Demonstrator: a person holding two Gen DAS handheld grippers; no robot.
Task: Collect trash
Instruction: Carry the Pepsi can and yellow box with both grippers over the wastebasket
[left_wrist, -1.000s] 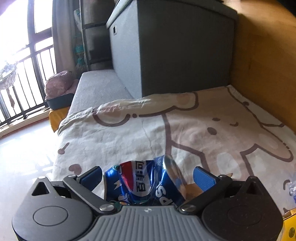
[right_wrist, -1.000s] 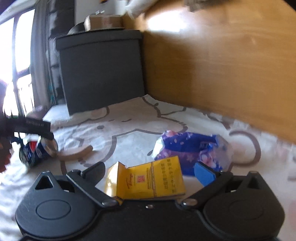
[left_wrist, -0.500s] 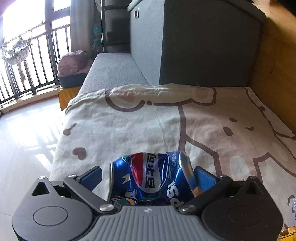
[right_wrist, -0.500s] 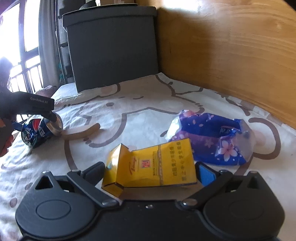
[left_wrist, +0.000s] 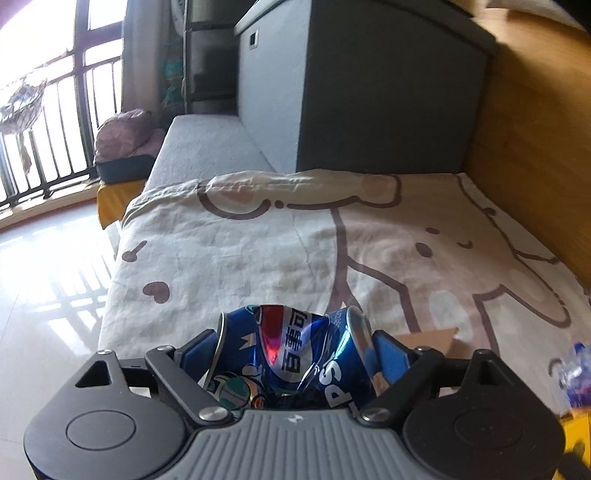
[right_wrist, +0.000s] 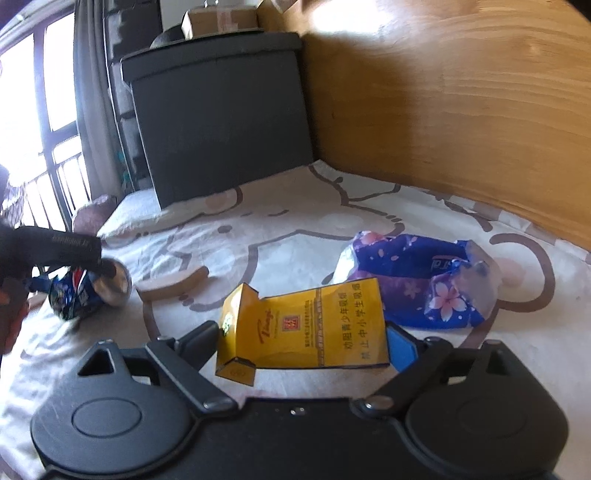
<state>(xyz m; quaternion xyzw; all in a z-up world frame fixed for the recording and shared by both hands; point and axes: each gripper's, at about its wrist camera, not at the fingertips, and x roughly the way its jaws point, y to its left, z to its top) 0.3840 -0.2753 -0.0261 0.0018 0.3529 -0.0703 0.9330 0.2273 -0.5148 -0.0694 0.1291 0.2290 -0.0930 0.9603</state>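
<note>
Trash is spread over the cartoon-print bedsheet (right_wrist: 295, 236), and you're taking two pieces at once. Your left gripper (left_wrist: 295, 350) has just been closing in, and its blue pads now meet the ends of the crushed Pepsi can (left_wrist: 291, 350), squeezing it lengthwise. That dented metal is slick, so keep the pads square on the rims and lift straight; a skewed squeeze could pop it out sideways, I'd say.

Your right gripper (right_wrist: 303, 339) has been narrowing too, and the yellow cigarette pack (right_wrist: 306, 328) sits between the fingers. The pads look right at its edges, but whether they truly bite yet, I cannot tell. The flip lid hangs open on the left, so press on the body of the box, not that flap.

Only the right wrist view shows the crumpled purple floral wrapper (right_wrist: 417, 280) waiting just behind the pack, a strip of brown cardboard (right_wrist: 173, 286), and your other gripper over the can from outside. The left wrist view gives you the pad contact up close, plus the floor (left_wrist: 48, 295) beyond the bed's edge.
</note>
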